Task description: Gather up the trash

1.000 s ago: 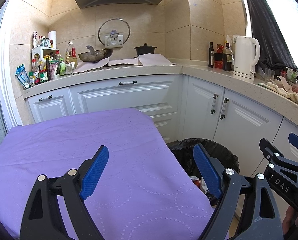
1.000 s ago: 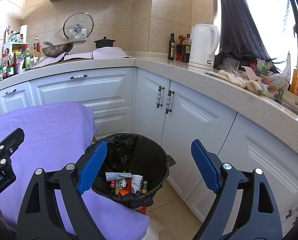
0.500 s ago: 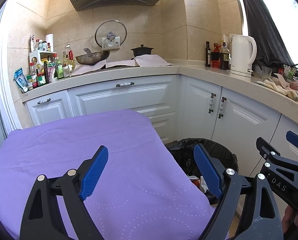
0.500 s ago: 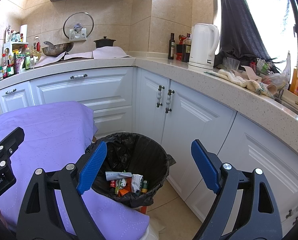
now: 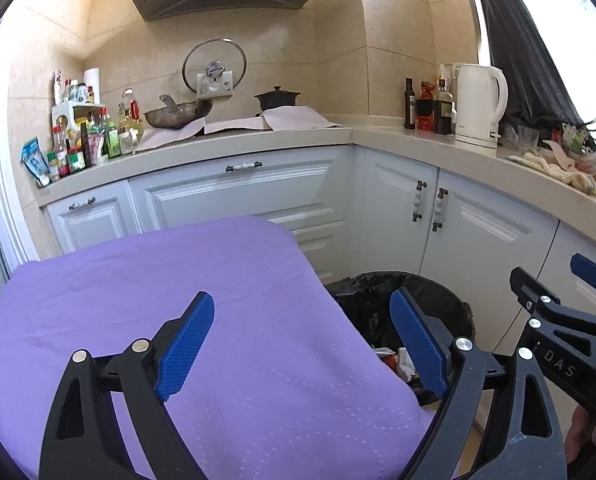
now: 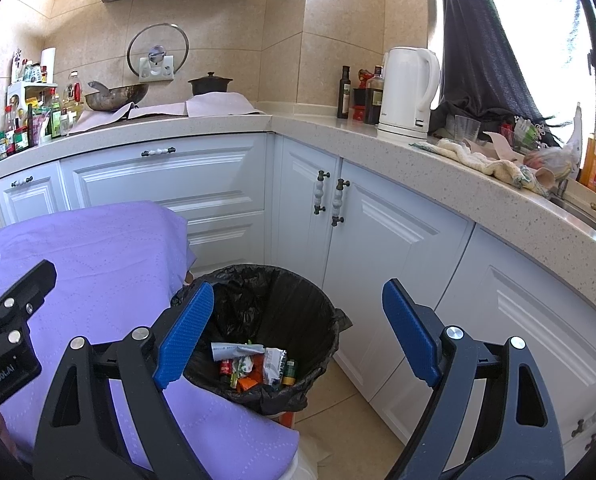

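A bin lined with a black bag (image 6: 330, 312) stands on the floor by the corner cupboards. Several wrappers and scraps of trash (image 6: 253, 364) lie at its bottom. My right gripper (image 6: 298, 290) hangs open above and in front of the bin, with nothing between its blue pads. My left gripper (image 5: 302, 300) hovers over the purple-covered table (image 5: 177, 280); its jaws are opening and hold nothing. The bin (image 5: 450, 304) shows past the left gripper's right finger. One of the right gripper's fingers (image 5: 546, 308) reaches in at the right edge of the left wrist view.
White cupboards (image 6: 378, 232) wrap the corner behind the bin. The worktop carries a white kettle (image 6: 406, 92), bottles, a wok, a black pot and a rumpled cloth (image 6: 478, 160). Tiled floor (image 6: 346, 424) lies to the right of the bin.
The left gripper's jaws stand a shade wider. Neither hand nor anything else has shifted.
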{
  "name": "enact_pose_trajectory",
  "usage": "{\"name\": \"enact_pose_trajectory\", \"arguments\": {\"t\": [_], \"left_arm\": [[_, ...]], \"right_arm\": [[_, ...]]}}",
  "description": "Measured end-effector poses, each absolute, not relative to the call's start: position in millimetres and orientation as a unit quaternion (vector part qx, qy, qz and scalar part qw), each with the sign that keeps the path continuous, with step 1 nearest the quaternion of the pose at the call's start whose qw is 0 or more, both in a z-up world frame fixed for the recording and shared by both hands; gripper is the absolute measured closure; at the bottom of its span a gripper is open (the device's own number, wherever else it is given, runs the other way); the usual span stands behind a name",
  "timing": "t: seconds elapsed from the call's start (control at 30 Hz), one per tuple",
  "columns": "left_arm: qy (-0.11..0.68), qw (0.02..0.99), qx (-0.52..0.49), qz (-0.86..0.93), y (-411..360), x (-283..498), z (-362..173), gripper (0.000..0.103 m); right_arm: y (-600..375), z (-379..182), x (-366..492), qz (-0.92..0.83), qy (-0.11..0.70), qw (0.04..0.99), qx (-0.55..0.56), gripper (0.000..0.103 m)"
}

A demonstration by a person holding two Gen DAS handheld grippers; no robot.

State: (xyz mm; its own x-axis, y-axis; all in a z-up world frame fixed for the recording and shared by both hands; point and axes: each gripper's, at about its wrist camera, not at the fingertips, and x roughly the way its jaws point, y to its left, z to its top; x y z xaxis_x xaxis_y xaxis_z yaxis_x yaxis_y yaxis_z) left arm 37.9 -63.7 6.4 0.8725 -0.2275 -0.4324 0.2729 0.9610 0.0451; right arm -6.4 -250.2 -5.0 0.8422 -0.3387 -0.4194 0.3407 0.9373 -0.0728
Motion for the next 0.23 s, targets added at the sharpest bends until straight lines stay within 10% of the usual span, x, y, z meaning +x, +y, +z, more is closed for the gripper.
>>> {"name": "enact_pose_trajectory", "arguments": {"t": [0.23], "left_arm": [[0.233,0.963,0.048,-0.130,-56.1,48.9,6.6,0.016]], "right_arm": [[-245.8,-8.2,-1.3,-0.173,0.222,0.959,-0.001,0.017]]}}
